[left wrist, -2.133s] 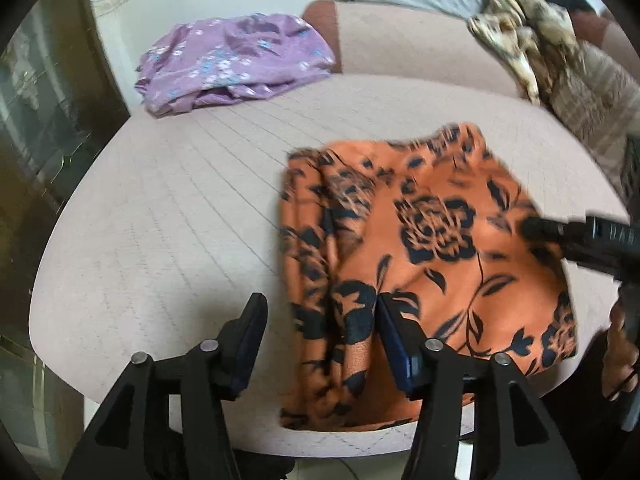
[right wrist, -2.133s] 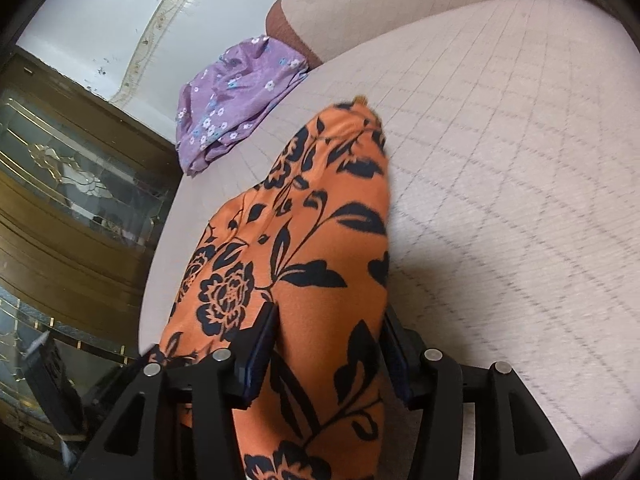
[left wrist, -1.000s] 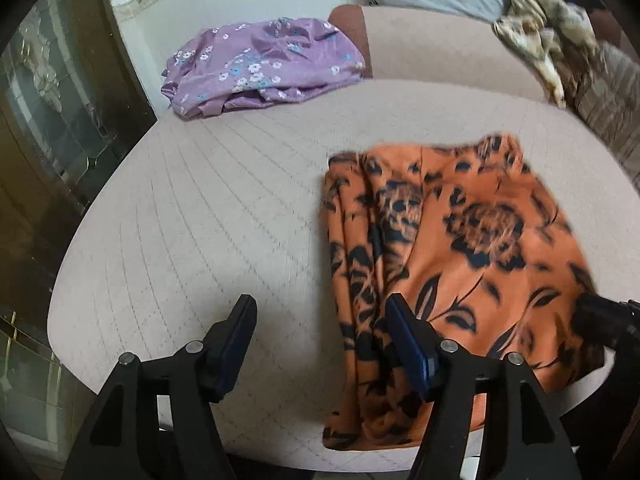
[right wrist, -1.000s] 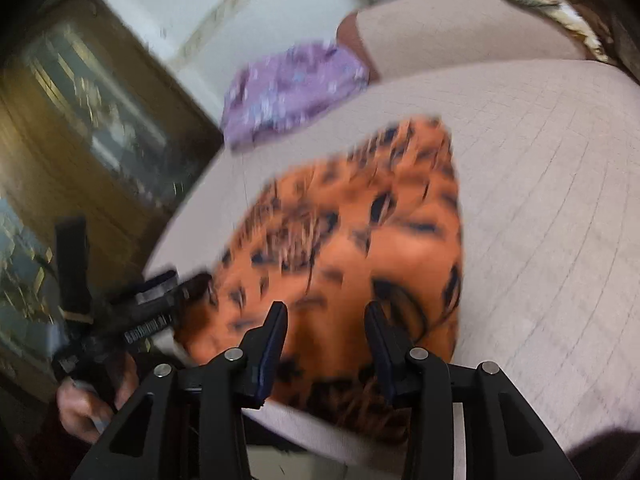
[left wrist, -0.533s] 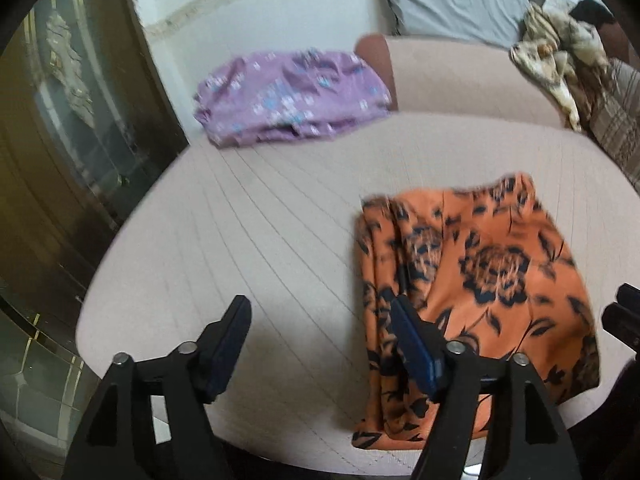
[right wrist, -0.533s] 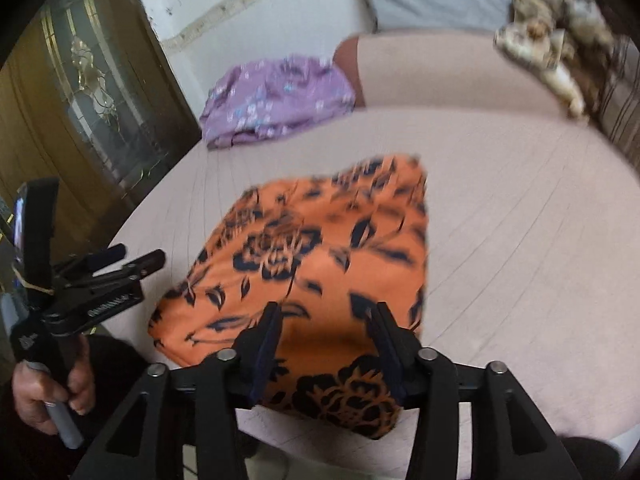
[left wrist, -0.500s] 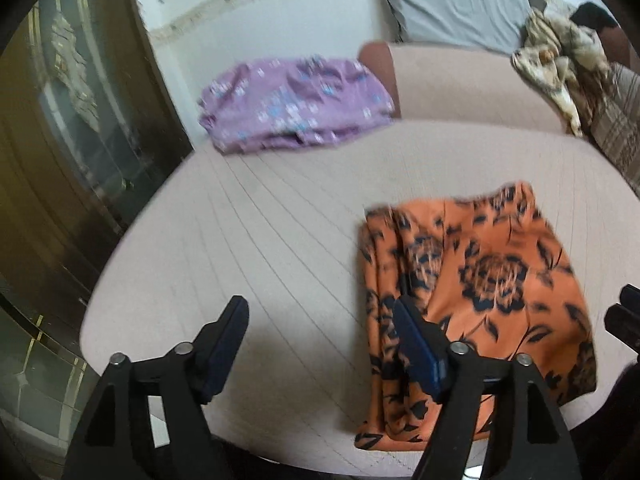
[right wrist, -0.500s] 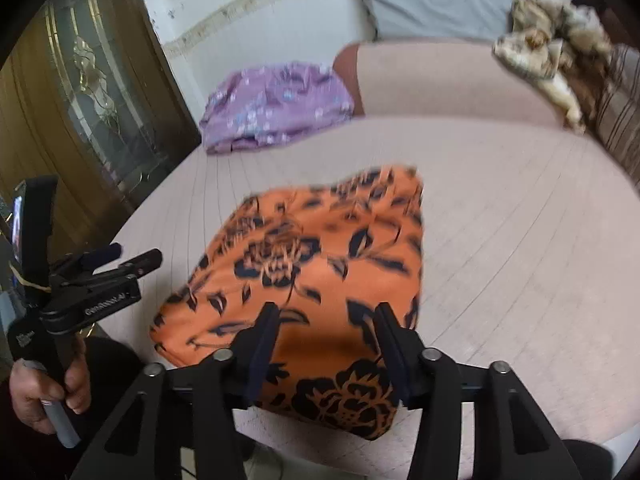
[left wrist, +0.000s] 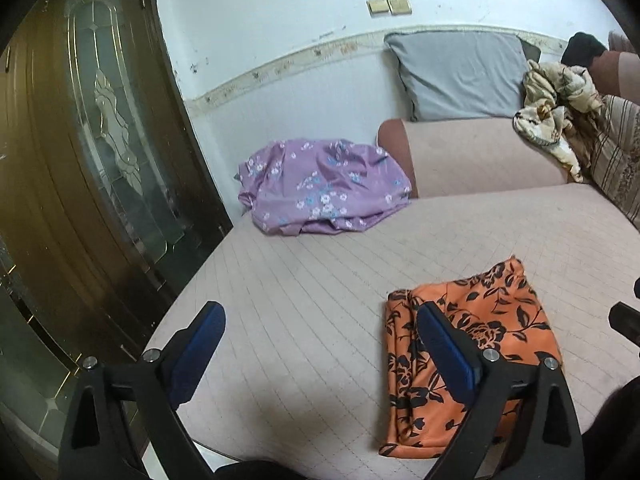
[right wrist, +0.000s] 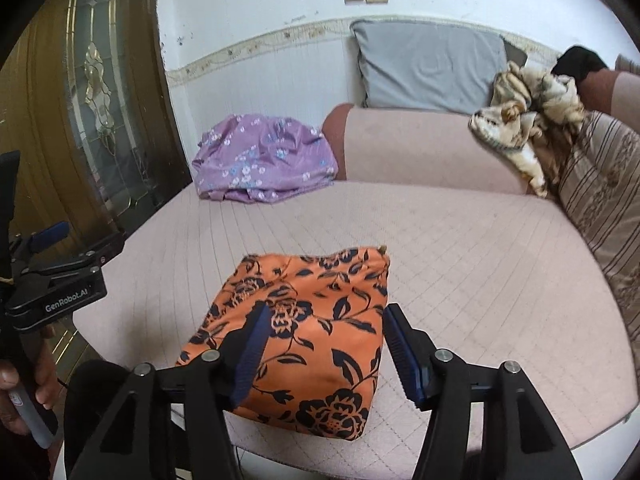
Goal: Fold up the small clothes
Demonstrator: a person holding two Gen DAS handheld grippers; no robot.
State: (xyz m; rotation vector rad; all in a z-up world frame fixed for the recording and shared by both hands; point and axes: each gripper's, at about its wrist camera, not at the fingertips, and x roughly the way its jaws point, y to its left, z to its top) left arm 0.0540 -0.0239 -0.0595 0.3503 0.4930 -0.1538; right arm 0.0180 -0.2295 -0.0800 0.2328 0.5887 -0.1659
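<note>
Left wrist view: the left gripper (left wrist: 320, 344) hangs over the pink quilted sofa seat (left wrist: 320, 280), and its jaws have just been opening, now spread wide with nothing between them. The folded orange cloth with black flowers (left wrist: 500, 344) lies flat on the seat at about 4 o'clock, partly behind the right-hand finger. A crumpled purple floral garment (left wrist: 324, 188) sits way back at 12 o'clock.

Right wrist view: the right gripper (right wrist: 324, 348) floats above that same orange cloth (right wrist: 304, 320), jaws just been opening too, gripping nothing. The left gripper (right wrist: 56, 280) shows at 9 o'clock, held in a hand (right wrist: 24, 380).
</note>
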